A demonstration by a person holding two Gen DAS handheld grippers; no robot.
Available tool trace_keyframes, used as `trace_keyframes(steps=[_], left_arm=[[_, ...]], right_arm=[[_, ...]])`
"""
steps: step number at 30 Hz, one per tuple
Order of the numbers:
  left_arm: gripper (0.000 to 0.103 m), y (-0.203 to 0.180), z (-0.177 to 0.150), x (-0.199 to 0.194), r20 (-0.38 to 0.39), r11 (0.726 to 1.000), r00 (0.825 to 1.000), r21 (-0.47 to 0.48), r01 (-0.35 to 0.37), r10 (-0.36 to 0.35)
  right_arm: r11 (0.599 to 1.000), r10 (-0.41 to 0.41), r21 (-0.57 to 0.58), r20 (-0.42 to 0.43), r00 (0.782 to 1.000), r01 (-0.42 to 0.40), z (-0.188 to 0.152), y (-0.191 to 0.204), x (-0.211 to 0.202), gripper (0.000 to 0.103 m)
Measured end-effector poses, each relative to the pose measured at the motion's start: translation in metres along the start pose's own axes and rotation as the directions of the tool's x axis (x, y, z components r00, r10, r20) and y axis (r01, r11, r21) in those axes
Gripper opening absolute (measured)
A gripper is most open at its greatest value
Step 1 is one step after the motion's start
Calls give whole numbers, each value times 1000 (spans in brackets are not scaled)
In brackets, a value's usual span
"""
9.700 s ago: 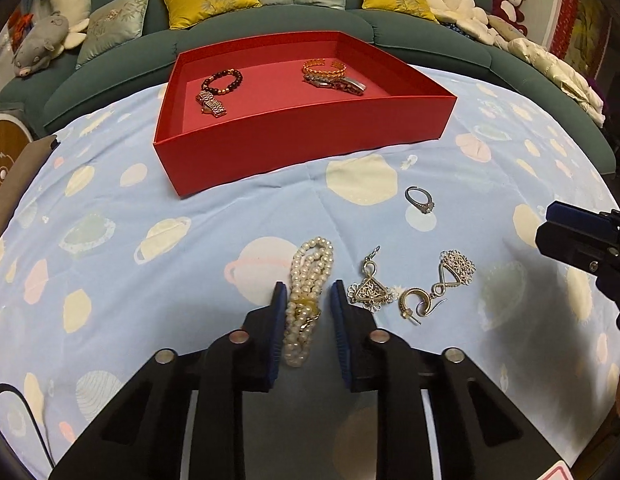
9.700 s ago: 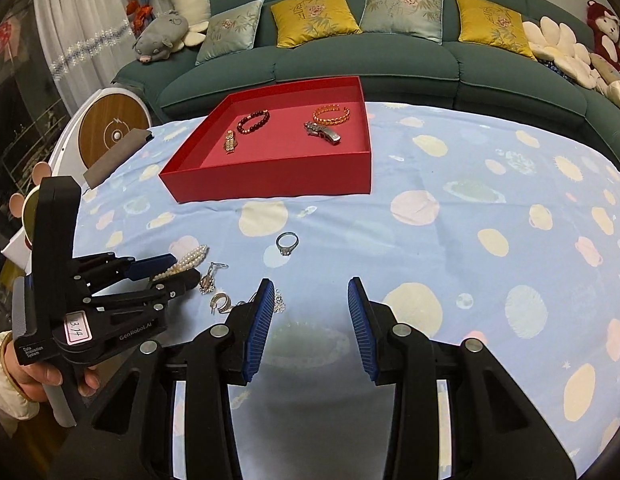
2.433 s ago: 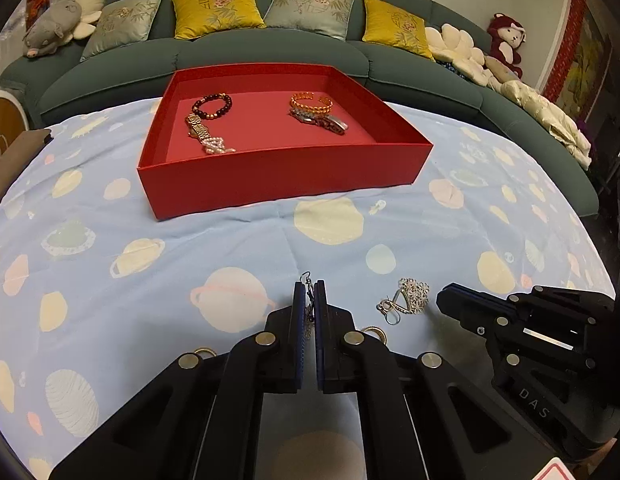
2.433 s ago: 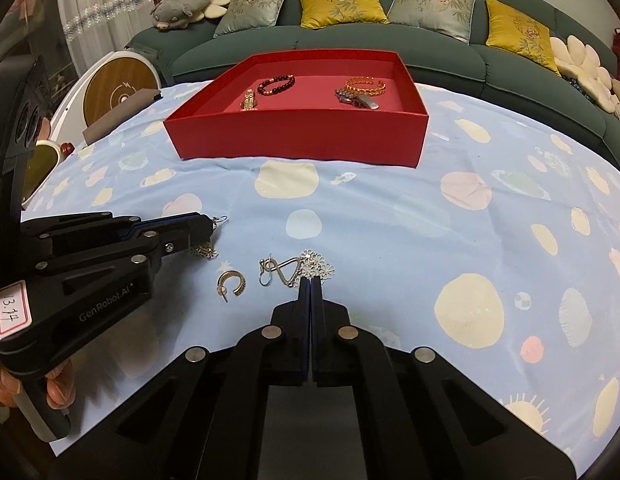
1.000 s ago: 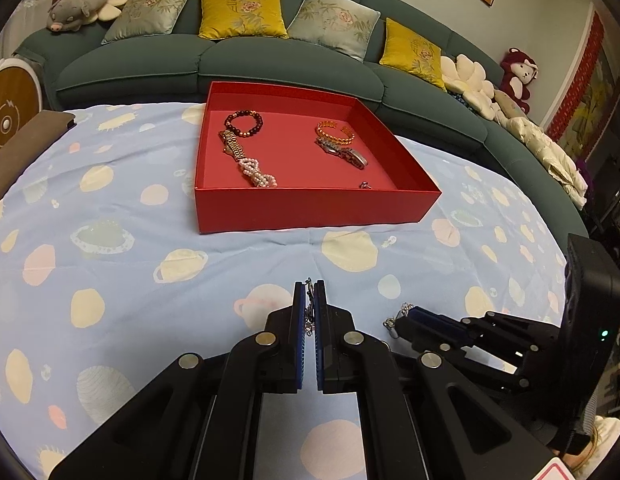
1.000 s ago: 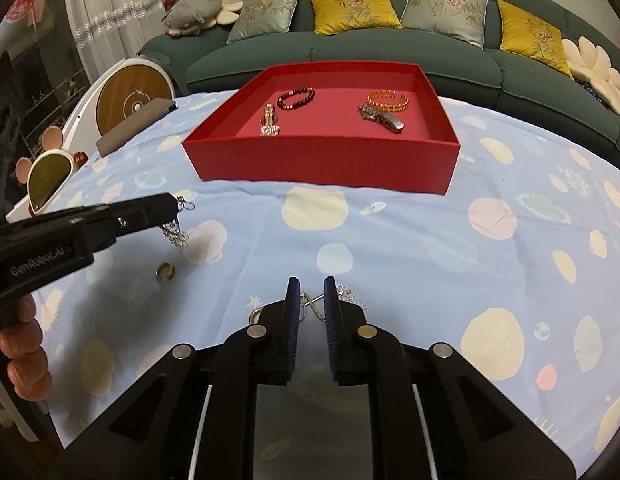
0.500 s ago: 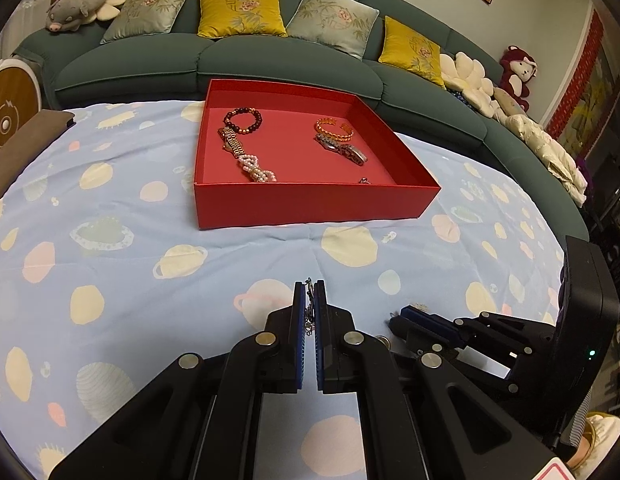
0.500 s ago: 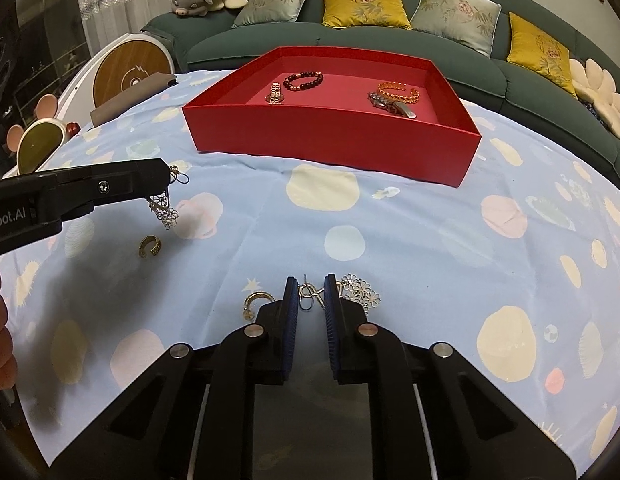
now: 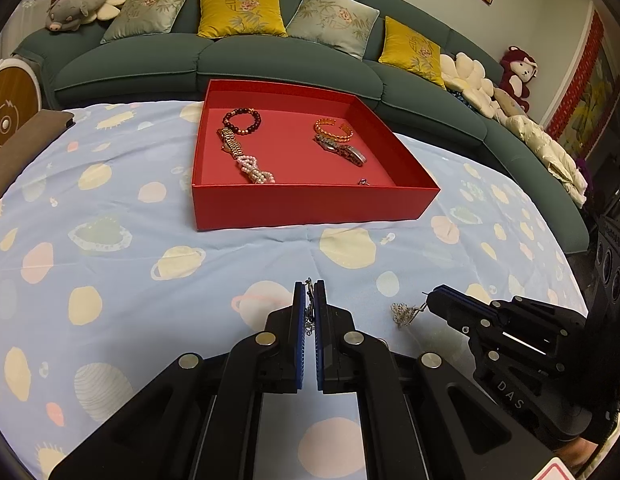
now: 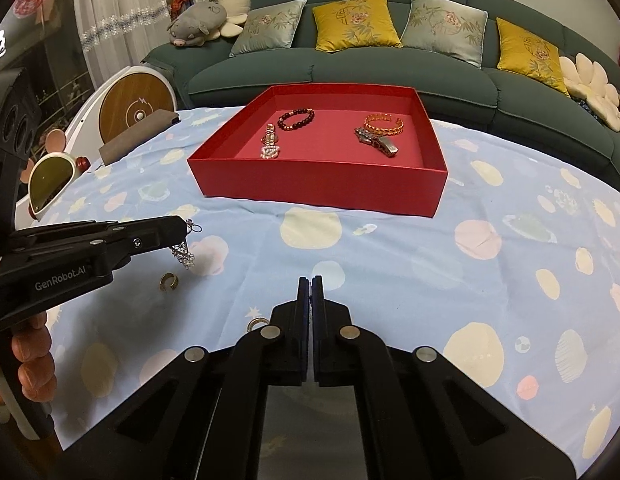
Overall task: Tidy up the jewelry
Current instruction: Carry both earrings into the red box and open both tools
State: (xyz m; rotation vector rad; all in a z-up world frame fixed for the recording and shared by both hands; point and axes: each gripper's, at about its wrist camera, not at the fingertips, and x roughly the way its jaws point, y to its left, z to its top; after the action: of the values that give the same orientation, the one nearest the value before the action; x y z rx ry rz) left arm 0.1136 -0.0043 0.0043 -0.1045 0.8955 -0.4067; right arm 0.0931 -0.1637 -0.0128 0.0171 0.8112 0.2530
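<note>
My left gripper [image 9: 309, 292] is shut on a silver drop earring [image 10: 183, 256], which dangles above the cloth. The right gripper [image 10: 310, 280] has its jaws closing tight on the hook of a filigree earring [image 9: 404, 314]; that earring hangs from its tip in the left wrist view and is hidden in its own view. The red tray [image 9: 310, 208] lies ahead of both grippers. It holds a dark bead bracelet [image 9: 241, 120], a gold link bracelet [image 9: 229, 144], a pearl bracelet [image 9: 255, 170], an orange bangle [image 9: 334, 130], a silver watch [image 9: 342, 152] and a small ring [image 9: 363, 182].
A gold ear cuff [image 10: 169, 281] and another ring [image 10: 257, 323] lie on the planet-print cloth [image 10: 390, 248] near the front. A green sofa [image 10: 350, 76] with cushions curves behind the tray. A person's hand [image 10: 29, 360] grips the left tool.
The right gripper's jaws, slightly apart around the filigree earring on the cloth, have shut and lifted it. The left gripper holds its earring in the same place.
</note>
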Motion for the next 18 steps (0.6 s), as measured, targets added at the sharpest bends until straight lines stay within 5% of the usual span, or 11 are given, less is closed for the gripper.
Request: trace_keyframes(steps=[18], left_arm=[[2, -9, 47, -33, 74, 998, 996, -20, 58, -57]], right_arm=[[999, 1, 41, 173, 985, -8, 58, -14, -57, 0]])
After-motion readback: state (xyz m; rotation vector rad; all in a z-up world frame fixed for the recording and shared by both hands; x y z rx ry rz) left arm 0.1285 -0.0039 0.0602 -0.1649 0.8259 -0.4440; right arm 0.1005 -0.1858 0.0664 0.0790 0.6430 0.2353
